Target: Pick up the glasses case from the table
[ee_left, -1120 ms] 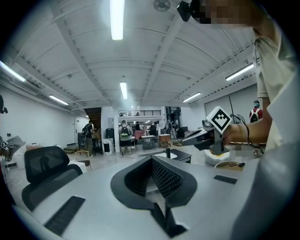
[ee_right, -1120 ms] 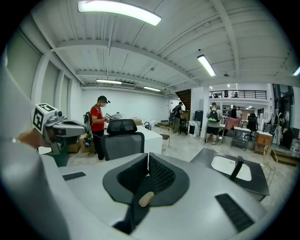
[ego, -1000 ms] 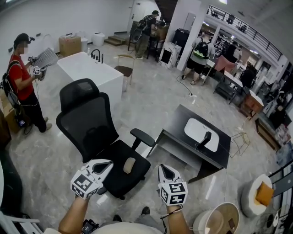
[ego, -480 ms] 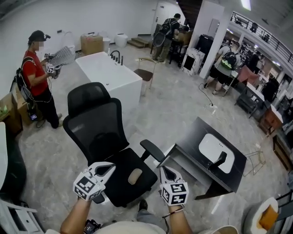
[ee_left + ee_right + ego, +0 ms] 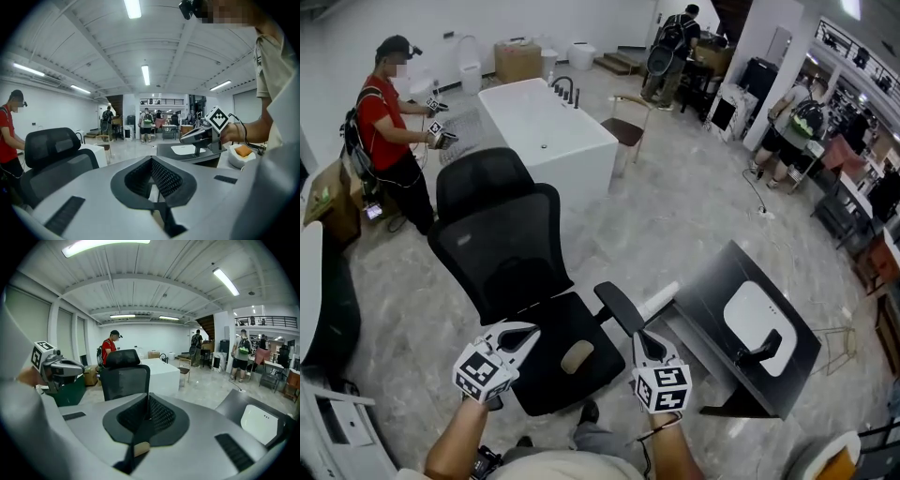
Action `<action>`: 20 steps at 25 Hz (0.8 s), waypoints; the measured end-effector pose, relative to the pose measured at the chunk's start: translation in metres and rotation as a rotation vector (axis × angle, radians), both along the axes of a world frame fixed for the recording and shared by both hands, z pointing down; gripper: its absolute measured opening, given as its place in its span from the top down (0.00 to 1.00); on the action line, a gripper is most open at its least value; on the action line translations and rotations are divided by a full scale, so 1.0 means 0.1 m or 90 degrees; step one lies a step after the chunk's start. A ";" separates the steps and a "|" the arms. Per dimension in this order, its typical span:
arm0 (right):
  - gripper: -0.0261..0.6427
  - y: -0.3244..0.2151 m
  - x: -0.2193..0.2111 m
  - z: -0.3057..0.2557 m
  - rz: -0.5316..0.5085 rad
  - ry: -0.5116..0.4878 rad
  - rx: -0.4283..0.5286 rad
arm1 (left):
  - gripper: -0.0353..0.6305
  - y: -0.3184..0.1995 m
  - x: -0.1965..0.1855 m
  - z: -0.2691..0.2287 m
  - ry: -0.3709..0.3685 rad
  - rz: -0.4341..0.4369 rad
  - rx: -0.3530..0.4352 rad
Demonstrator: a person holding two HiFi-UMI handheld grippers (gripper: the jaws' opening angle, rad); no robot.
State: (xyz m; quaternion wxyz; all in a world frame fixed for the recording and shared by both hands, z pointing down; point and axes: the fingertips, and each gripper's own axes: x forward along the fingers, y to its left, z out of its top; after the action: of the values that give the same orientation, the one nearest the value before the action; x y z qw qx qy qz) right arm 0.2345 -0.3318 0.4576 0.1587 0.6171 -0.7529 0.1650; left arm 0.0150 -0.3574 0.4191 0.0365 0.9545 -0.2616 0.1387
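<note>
A beige glasses case (image 5: 576, 356) lies on the seat of a black office chair (image 5: 502, 253), not on a table. My left gripper (image 5: 528, 330) is shut and empty, its tips just left of the case above the seat. To the right of the case, my right gripper (image 5: 639, 336) hovers by the chair's armrest (image 5: 619, 307), also shut and empty. In the right gripper view the case (image 5: 141, 448) shows through the slit below the closed jaws, and the left gripper (image 5: 58, 367) hangs at the left. The left gripper view looks over the room and catches the right gripper (image 5: 202, 135).
A dark table (image 5: 712, 309) with a white basin (image 5: 759, 319) and black tap stands to the right of the chair. Behind the chair is a white bathtub (image 5: 548, 131). A person in red (image 5: 389, 131) stands at the far left; others stand at the back.
Both grippers have come down and forward toward the chair seat, staying shut. The chair and case now sit closer under them. The person in red has lowered what they hold.
</note>
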 end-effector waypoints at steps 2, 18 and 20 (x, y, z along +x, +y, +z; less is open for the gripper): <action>0.92 -0.08 0.07 0.11 -0.001 -0.006 -0.010 | 0.93 -0.09 0.06 0.11 -0.008 -0.004 -0.012; 0.92 -0.57 0.57 1.09 0.011 -0.014 -0.095 | 0.92 -0.79 0.70 1.71 -0.040 -0.010 -0.172; 0.92 -0.63 0.64 1.24 0.011 -0.014 -0.105 | 0.92 -0.85 0.80 2.00 -0.046 -0.010 -0.200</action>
State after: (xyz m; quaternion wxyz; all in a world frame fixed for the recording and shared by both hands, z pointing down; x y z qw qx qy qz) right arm 0.2985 -0.3947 0.5815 0.1994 0.6067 -0.7329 0.2346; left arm 0.0954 -0.4424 0.6194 0.1768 0.9293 -0.2451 0.2121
